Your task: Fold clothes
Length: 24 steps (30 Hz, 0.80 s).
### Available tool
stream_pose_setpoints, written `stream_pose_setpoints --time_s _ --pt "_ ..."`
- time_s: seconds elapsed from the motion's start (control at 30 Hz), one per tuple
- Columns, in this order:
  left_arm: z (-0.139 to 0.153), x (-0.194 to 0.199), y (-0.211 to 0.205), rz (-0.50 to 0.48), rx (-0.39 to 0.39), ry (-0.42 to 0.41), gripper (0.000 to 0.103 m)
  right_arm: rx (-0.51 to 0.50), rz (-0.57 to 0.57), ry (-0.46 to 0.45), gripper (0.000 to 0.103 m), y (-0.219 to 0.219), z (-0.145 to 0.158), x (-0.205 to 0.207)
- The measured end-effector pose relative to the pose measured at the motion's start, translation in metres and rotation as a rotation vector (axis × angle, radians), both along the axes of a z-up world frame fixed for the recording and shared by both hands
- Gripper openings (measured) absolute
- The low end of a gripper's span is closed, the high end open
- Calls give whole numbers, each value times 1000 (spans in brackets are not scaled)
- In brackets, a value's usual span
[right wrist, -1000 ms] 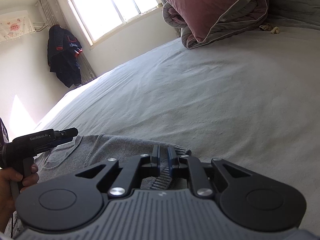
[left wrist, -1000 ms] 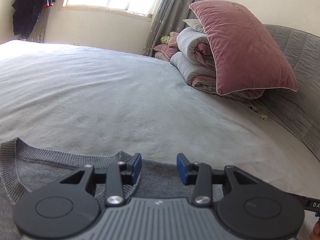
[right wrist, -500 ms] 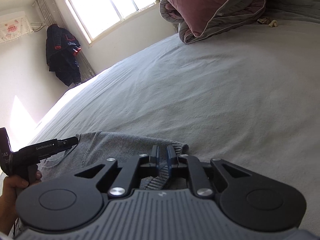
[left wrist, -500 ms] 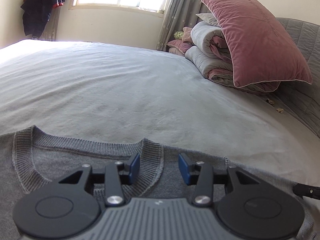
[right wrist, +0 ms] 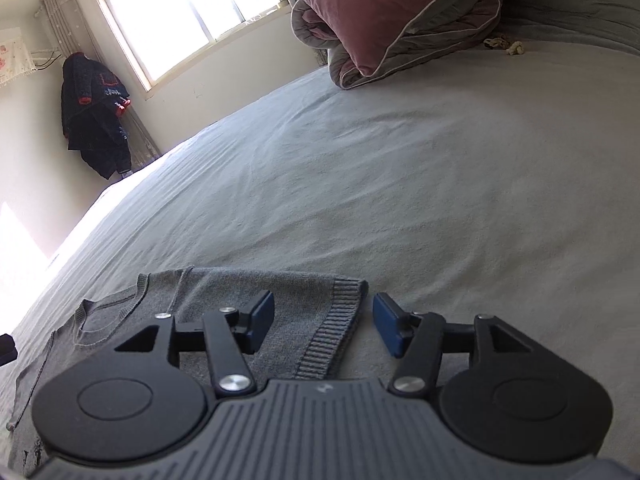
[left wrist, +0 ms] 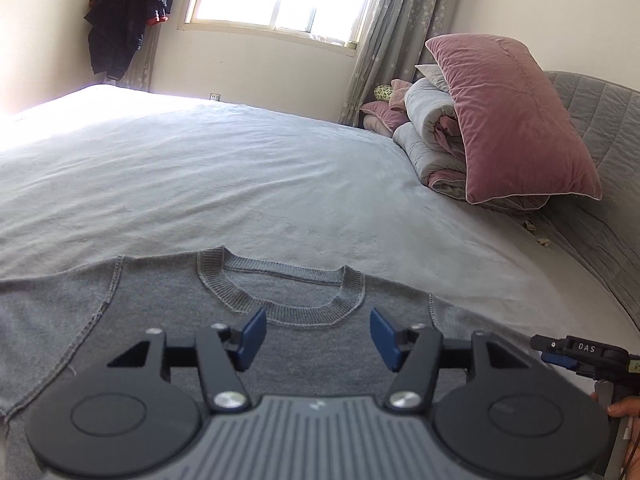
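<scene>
Left wrist: left gripper (left wrist: 318, 334) jaws were opening, empty, above the sweater (left wrist: 160, 312) collar; bare bed (left wrist: 280, 184) at 12 o'clock. Right gripper (right wrist: 323, 326) jaws were opening astride the ribbed hem (right wrist: 332, 328), pads clear.

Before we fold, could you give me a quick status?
Both grippers, left and right, opening, holding nothing. Grey sweater flat on bed. Nothing blocking.

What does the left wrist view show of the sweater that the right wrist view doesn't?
Left wrist only: the full ribbed neckline lying flat and both shoulder seams, beyond the left gripper, whose jaws are opening with nothing between them.
Right wrist only: the ribbed cuff, lying between the right gripper's opening jaws, unpinched.
Both: the grey sweater spread on the bed sheet, and the pink pillow.
</scene>
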<state>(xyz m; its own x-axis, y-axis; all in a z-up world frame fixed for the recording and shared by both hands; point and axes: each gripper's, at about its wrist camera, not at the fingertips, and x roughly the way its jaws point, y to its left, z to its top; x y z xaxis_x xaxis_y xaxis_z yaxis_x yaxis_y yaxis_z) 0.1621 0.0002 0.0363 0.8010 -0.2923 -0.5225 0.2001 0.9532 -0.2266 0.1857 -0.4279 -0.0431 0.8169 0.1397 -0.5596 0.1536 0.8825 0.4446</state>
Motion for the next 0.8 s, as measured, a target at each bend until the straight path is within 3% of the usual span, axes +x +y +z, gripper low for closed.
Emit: stream_pose_setpoints --time_s 0.1,0.2,0.37,0.5,0.63,0.8 --pt "22 -26 21 -9 6 5 60 10 -65 44 64 2 16 -11" --pt "46 -51 43 15 5 -2 60 -44 -74 46 69 13 46 -23" --pt "89 -93 68 10 -1 -48 60 -87 -48 -17 81 33 104 -56" --pt "129 -132 72 -5 -4 -120 63 -97 -23 -63 86 48 140 -86" --pt "163 -171 73 -36 -24 -196 67 -87 3 -89 97 63 159 -112" --pt "185 -206 71 -68 -61 -246 75 -146 69 -73 99 85 160 -132"
